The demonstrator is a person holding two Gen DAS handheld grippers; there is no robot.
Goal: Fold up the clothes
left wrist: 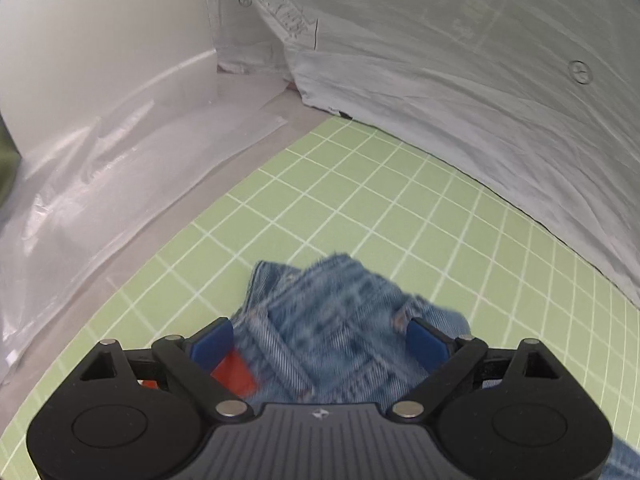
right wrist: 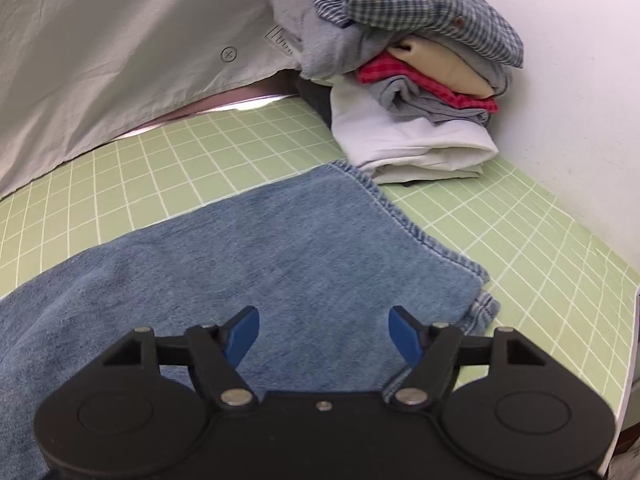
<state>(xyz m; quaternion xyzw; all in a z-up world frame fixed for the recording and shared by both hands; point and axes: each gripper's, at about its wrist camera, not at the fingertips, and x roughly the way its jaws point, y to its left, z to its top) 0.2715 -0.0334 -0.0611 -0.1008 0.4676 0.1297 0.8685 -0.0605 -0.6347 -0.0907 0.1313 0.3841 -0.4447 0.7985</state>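
Observation:
Blue jeans lie on the green grid mat (left wrist: 360, 184). In the left wrist view my left gripper (left wrist: 320, 342) is open, its blue fingers either side of a bunched, blurred part of the jeans (left wrist: 332, 320) with a red label beside the left finger. In the right wrist view a flat jeans leg (right wrist: 280, 248) with its hem at the right lies on the mat (right wrist: 540, 248). My right gripper (right wrist: 324, 336) is open and empty just above the leg.
A stack of folded clothes (right wrist: 420, 80), checked shirt on top, sits at the far right of the mat. A grey-white sheet (left wrist: 480, 80) hangs along the back edge. Clear plastic sheeting (left wrist: 100, 184) and a white board lie to the left.

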